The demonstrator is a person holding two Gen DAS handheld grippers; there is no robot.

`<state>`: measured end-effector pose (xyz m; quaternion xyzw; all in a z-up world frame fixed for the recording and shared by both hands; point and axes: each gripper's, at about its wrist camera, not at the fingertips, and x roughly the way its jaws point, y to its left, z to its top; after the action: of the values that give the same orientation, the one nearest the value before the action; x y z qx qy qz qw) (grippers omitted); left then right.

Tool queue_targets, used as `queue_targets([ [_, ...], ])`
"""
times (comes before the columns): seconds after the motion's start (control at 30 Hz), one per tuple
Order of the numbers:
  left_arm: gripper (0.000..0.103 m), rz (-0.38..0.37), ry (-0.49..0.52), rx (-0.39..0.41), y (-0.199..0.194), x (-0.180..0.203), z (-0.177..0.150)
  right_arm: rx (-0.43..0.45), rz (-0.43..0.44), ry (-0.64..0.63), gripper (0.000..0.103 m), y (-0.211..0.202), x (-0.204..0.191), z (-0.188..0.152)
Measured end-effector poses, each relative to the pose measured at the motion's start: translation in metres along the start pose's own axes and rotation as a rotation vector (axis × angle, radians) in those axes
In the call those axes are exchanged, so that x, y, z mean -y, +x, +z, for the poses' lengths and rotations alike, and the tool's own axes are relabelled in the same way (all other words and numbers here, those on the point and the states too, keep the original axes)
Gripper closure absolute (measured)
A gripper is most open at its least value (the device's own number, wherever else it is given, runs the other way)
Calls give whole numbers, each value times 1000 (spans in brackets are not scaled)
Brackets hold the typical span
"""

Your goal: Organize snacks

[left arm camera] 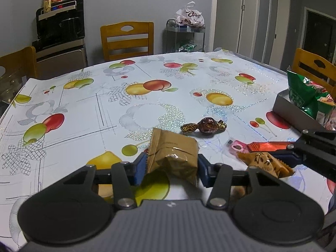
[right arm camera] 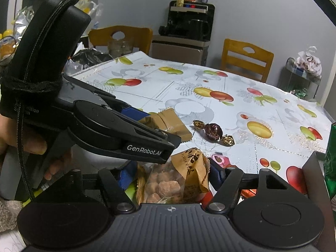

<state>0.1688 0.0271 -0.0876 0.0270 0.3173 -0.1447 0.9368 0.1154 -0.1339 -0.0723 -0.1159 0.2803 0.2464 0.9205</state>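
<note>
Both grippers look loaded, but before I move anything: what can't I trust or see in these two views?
- Grey box, left wrist view: interior and far side cut by the right edge and hidden behind the green bag.
- Red-orange wrapper: its right end is covered by the right gripper.
- Pink candy, right wrist view: mostly hidden by a gripper finger.
- Tan packet in the left gripper: print too faint to read.

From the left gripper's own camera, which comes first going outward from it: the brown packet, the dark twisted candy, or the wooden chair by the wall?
1. Brown packet, between the fingers of the left gripper.
2. Dark twisted candy, just beyond, slightly right, on the tablecloth.
3. Wooden chair, past the table's far edge, against the wall.
</note>
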Motion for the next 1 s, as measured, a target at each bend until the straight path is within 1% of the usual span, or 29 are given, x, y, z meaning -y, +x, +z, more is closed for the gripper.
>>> queue_targets([
  [0.07,58,2,-6,2,0,-1,0,3,-1,1,36,0,0,0],
  [0.23,60,2,-12,4,-1,-1,0,6,7,0,37,-3,0,-1],
  [0.57,61,-6,-33,17,-2,-6,0,34,18,28,38,-14,4,-2],
  [1.0,61,-32,-42,61,-10,-7,2,74,14,64,38,-46,16,-3],
])
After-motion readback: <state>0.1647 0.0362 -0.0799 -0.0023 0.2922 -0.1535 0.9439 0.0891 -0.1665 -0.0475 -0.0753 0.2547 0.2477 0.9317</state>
